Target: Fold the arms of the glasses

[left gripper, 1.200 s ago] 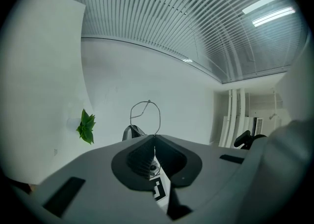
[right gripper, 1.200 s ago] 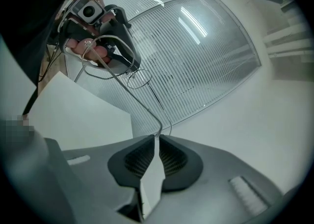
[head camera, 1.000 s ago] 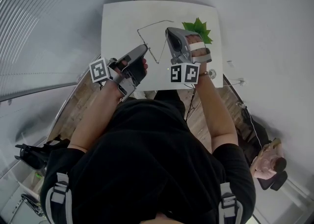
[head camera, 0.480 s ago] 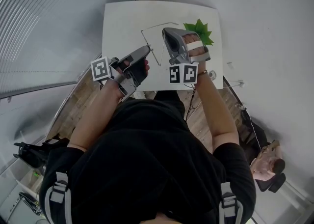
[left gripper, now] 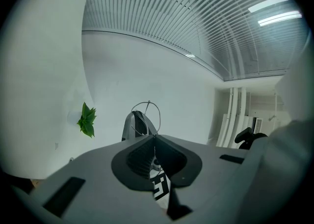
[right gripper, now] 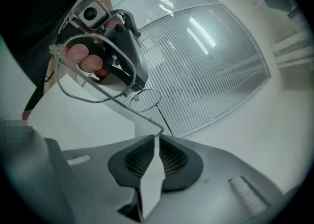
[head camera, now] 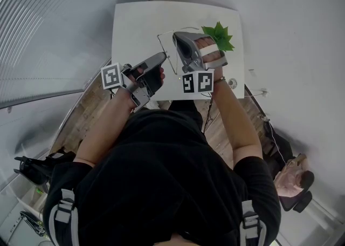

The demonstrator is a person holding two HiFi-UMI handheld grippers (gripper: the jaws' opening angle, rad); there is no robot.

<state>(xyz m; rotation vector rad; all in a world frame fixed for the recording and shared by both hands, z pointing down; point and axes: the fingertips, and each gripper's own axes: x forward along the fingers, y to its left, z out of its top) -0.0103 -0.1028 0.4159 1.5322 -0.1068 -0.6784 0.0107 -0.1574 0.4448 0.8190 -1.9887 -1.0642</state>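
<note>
the glasses [right gripper: 117, 100] are a bare, thin wire frame, held up between the two tongs above the white table [head camera: 135, 24] and not resting on it. the left gripper [left gripper: 154, 137] has its jaws pressed together on the front of the frame. one round lens rim [left gripper: 147, 102] stands up just past its tips. the right gripper [right gripper: 156, 138] faces it from the far side. its jaws are almost together with only a slit between them, and they appear to nip the curved end of one long arm right at their tips. that arm runs straight across from there to the hinge beside the left gripper's tips.

this frame looks very light and springy, and easy to bend out of shape. the smooth wire would likely slip or twist in ribbed pads. the best hold is probably close to the hinge corner on the front, with the arm steered by its end, gently, so the hinge turns rather than the wire.
</note>
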